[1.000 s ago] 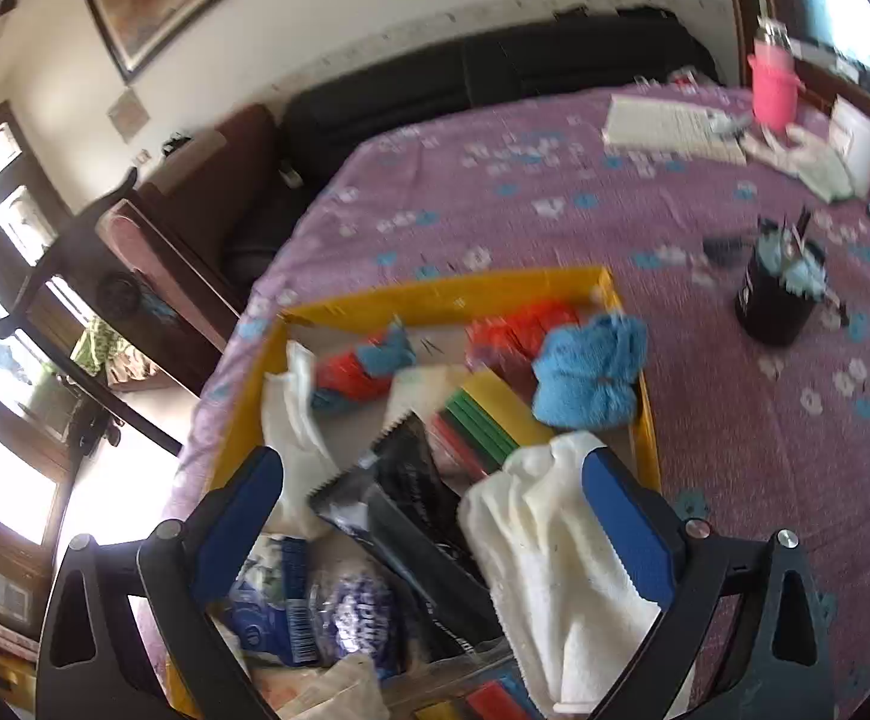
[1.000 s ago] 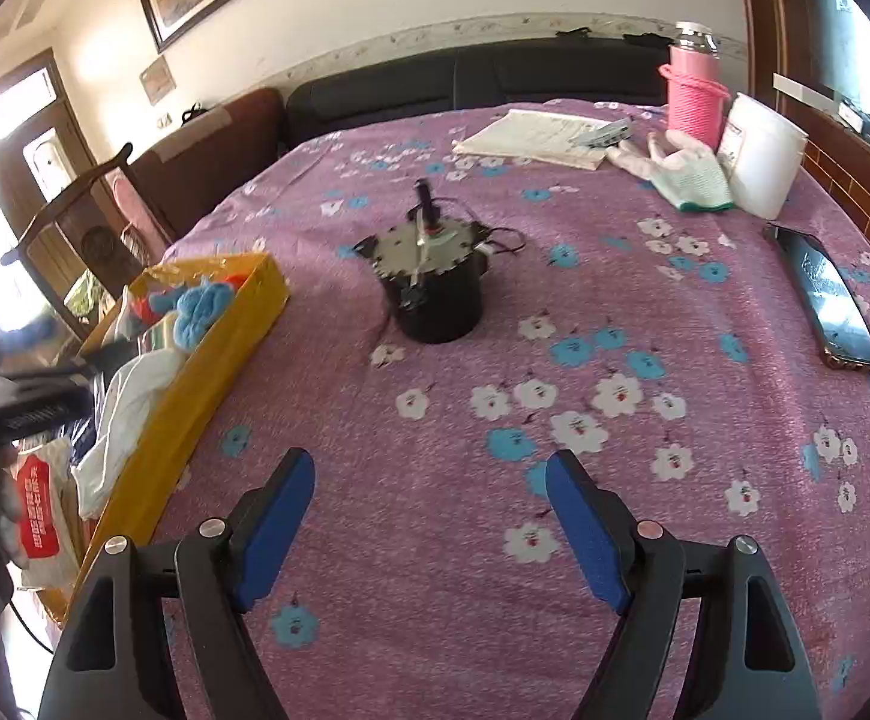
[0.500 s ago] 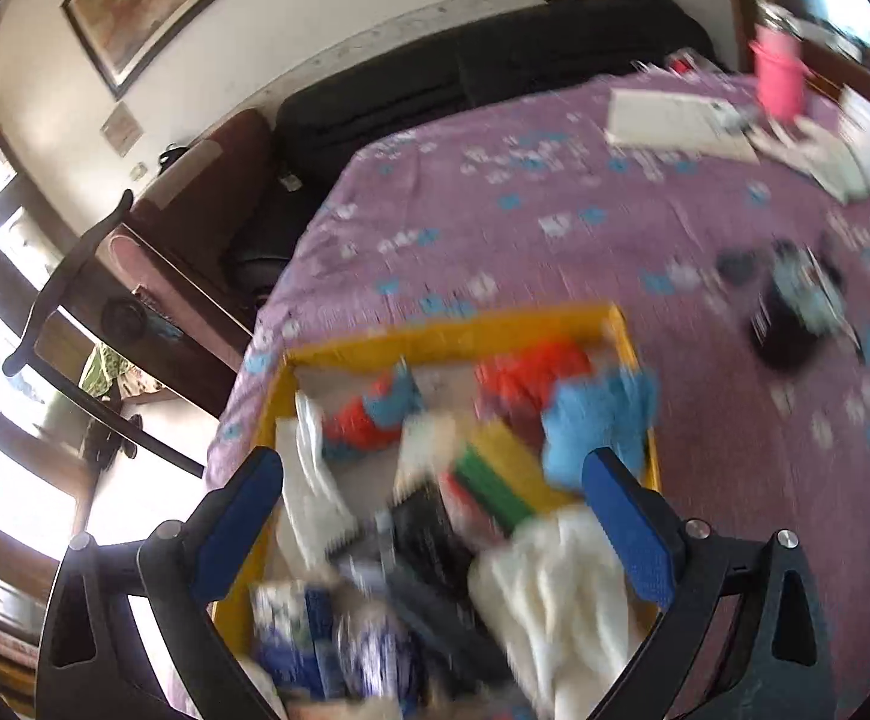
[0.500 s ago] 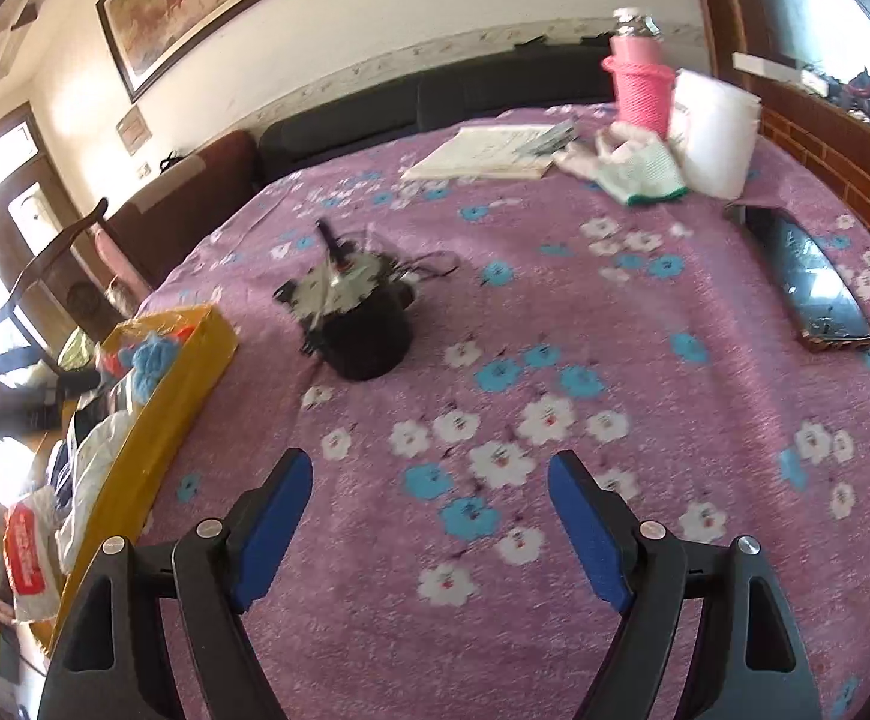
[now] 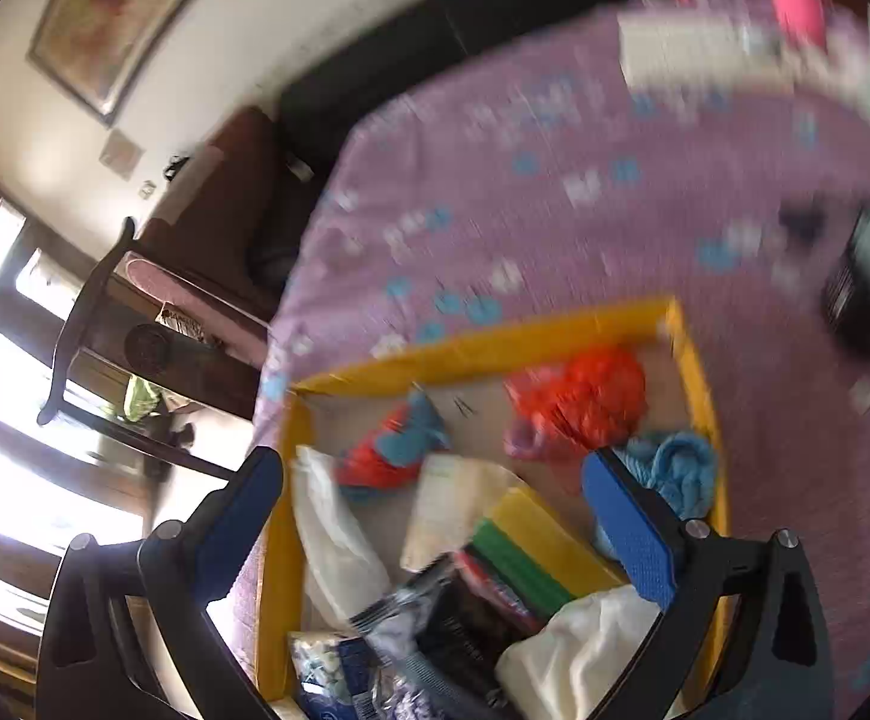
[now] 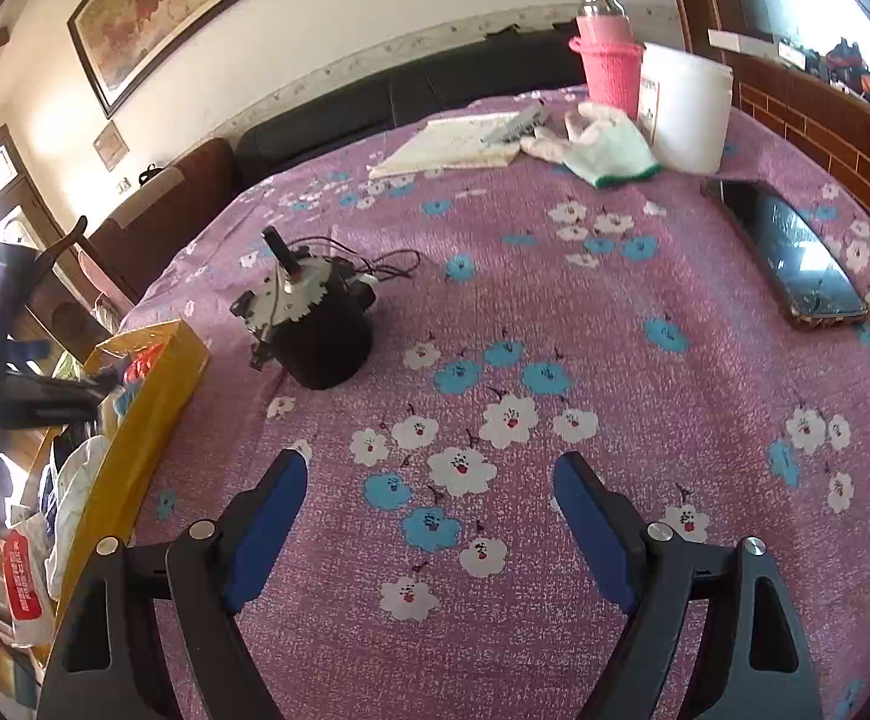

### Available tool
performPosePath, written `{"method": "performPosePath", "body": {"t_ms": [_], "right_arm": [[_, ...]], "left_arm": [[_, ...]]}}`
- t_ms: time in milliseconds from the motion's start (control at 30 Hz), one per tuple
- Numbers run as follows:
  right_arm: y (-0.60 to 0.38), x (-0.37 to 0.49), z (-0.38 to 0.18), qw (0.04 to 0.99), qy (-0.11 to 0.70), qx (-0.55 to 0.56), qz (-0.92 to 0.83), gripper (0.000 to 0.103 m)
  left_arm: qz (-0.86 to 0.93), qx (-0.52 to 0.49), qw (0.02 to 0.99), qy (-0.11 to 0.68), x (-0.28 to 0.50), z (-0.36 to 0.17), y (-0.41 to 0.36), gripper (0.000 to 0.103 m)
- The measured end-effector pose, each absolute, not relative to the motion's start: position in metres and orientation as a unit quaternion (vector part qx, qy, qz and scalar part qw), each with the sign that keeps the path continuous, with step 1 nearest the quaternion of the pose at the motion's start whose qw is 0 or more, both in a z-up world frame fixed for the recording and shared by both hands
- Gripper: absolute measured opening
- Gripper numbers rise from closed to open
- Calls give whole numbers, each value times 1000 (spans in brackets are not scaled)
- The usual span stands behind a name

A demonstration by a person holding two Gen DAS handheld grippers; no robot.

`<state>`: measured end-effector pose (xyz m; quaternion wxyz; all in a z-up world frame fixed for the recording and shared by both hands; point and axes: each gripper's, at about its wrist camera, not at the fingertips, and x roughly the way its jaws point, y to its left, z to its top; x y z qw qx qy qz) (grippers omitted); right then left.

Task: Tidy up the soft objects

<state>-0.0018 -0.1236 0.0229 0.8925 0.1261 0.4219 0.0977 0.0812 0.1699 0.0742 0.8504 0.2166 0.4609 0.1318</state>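
Observation:
A yellow tray (image 5: 495,343) sits on the purple flowered cloth and holds soft things: a red mesh bundle (image 5: 585,399), a blue cloth (image 5: 678,468), a red and blue piece (image 5: 390,450), white cloths (image 5: 333,534) and a yellow-green-red sponge pack (image 5: 531,546). My left gripper (image 5: 435,498) is open and empty above the tray's near half. The view is blurred. My right gripper (image 6: 429,498) is open and empty over bare cloth. The tray (image 6: 147,402) shows at the left of the right wrist view.
A black pot with a motor lid (image 6: 315,330) stands near the tray. A phone (image 6: 795,258) lies at the right. A pink bottle (image 6: 606,60), white tub (image 6: 687,114), gloves (image 6: 609,150) and a book (image 6: 459,144) are at the back. Sofa behind.
The left gripper has moved forward and up over the tray, so the tray's far end is nearer the fingers. The right gripper has shifted forward over the cloth. Both stay open.

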Motion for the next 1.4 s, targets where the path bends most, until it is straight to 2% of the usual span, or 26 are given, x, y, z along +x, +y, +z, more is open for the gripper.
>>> {"method": "performPosePath", "body": {"t_ms": [133, 233, 400, 433, 567, 767, 900, 1067, 1400], "right_arm": [[-125, -2, 21, 890, 426, 129, 93, 87], [-125, -1, 19, 890, 430, 126, 87, 88], [-122, 0, 17, 891, 431, 117, 75, 88], [-121, 0, 17, 892, 431, 112, 72, 88], [-110, -7, 23, 904, 417, 75, 55, 88], [-81, -55, 53, 926, 370, 12, 77, 88], [-41, -103, 76, 929, 343, -25, 140, 90], [7, -142, 85, 928, 312, -90, 184, 94], [40, -143, 76, 907, 344, -102, 221, 94]], "left_arm": [[145, 144, 923, 325, 23, 139, 187, 100], [177, 107, 958, 196, -54, 181, 189, 102], [143, 27, 989, 11, -173, 196, 190, 103], [126, 13, 992, 9, -178, 192, 191, 103], [115, 8, 983, 143, -152, 173, 184, 103], [117, -39, 972, 198, -158, 149, 186, 103], [98, -79, 949, 288, -145, 121, 192, 103], [131, -78, 940, 306, -147, 98, 197, 103], [152, -112, 926, 326, -146, 86, 225, 103]]}}
